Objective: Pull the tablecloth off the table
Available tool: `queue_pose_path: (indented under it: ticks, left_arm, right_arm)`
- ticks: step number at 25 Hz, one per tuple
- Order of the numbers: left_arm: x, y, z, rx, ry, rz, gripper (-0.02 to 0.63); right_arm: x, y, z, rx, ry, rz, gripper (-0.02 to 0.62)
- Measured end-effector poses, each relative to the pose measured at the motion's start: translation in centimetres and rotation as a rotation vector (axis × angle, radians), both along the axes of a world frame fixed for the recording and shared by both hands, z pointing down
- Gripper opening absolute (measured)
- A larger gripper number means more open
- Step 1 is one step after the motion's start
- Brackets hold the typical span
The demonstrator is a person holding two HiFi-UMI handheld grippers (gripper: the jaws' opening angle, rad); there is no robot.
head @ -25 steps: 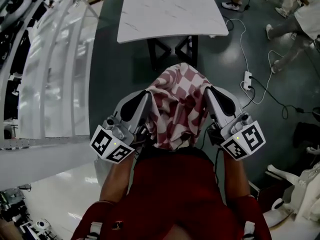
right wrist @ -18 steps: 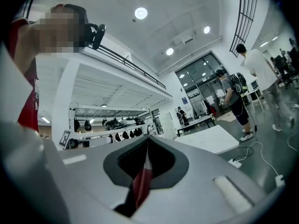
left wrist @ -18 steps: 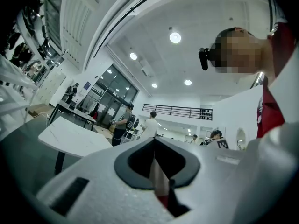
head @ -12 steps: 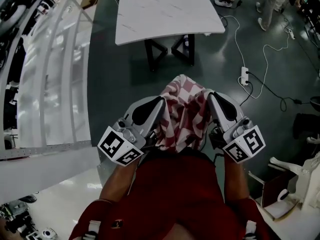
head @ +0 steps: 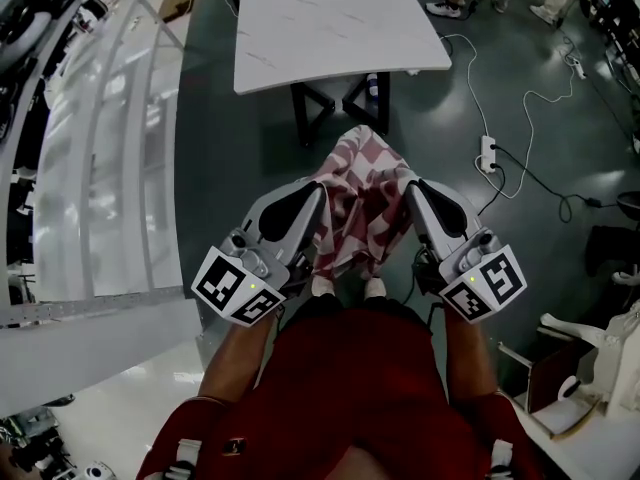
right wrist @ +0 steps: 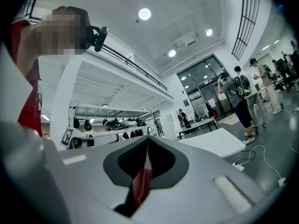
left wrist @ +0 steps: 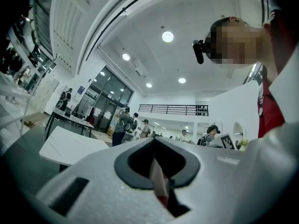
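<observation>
You are holding the red-and-white checked tablecloth (head: 362,203) bunched up between the two grippers, close in front of your body. It is hanging down toward the dark floor (head: 225,158), just above your shoes (head: 322,286). The left gripper (head: 318,200) is pinching one edge of the cloth, its jaws pressed together with a thin fold of fabric showing in the slot between them. The right gripper (head: 412,196) is doing the same on the other edge, with a red strip of cloth clamped tight.

The white marble-look table (head: 330,18) is standing well apart from you with its top bare, and no part of the cloth is touching it. So you are, by the look of it, finishing the job: the pull itself seems done and you are only carrying the cloth clear.

The next move probably calls for little more than keeping both pinches firm and the two grippers level with each other while you are choosing where to put the cloth down. The hanging end is the thing to watch, since it is dangling near your feet and could get stepped on.
</observation>
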State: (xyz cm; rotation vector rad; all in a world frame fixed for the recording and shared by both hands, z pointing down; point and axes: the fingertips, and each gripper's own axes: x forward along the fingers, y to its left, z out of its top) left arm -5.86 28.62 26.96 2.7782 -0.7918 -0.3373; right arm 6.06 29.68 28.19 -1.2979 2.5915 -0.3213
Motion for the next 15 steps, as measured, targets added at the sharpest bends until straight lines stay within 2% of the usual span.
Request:
queue_pose_path:
  ticks: [15]
  left_arm:
    - [0.08, 0.59, 0.34, -0.004, 0.008, -0.013, 0.009]
  right_arm:
    - [-0.34, 0.74, 0.26, 0.008, 0.038, -0.008, 0.014]
